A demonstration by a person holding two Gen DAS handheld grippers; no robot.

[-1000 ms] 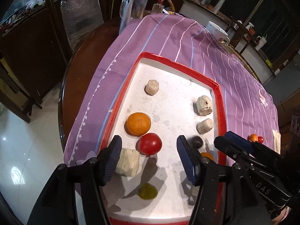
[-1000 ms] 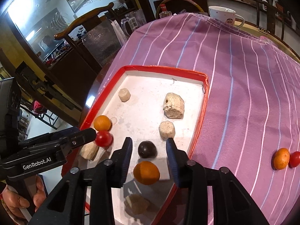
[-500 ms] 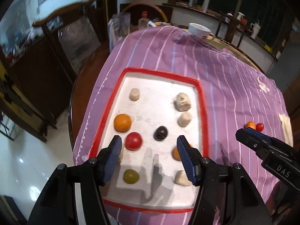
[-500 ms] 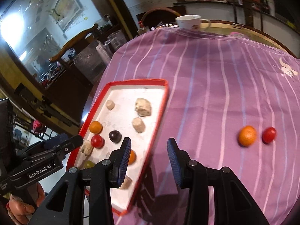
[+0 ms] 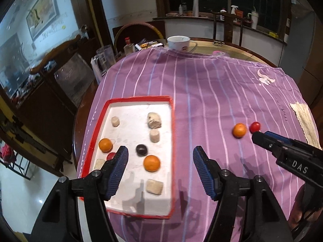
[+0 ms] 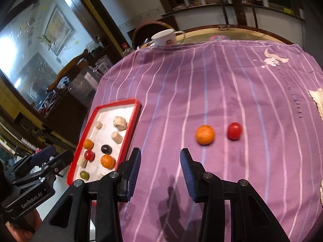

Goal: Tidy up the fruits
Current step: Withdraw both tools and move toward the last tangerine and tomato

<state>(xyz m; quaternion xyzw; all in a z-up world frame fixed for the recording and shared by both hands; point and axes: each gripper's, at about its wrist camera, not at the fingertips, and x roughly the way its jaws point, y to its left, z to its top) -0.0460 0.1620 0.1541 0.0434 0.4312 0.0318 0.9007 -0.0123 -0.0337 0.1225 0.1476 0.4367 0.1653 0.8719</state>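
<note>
Purple striped cloth [image 5: 201,92] is covering our round table. From the left wrist, our left gripper [image 5: 160,164], just widening, is hovering empty over the tray [image 5: 171,125] edge, fruit inside.

From the right wrist, our right gripper [image 6: 160,170] is hanging unclenched, empty; orange [image 6: 205,134] and tomato [image 6: 234,131] are lying ahead on cloth, cup [image 6: 164,37] beyond.
</note>
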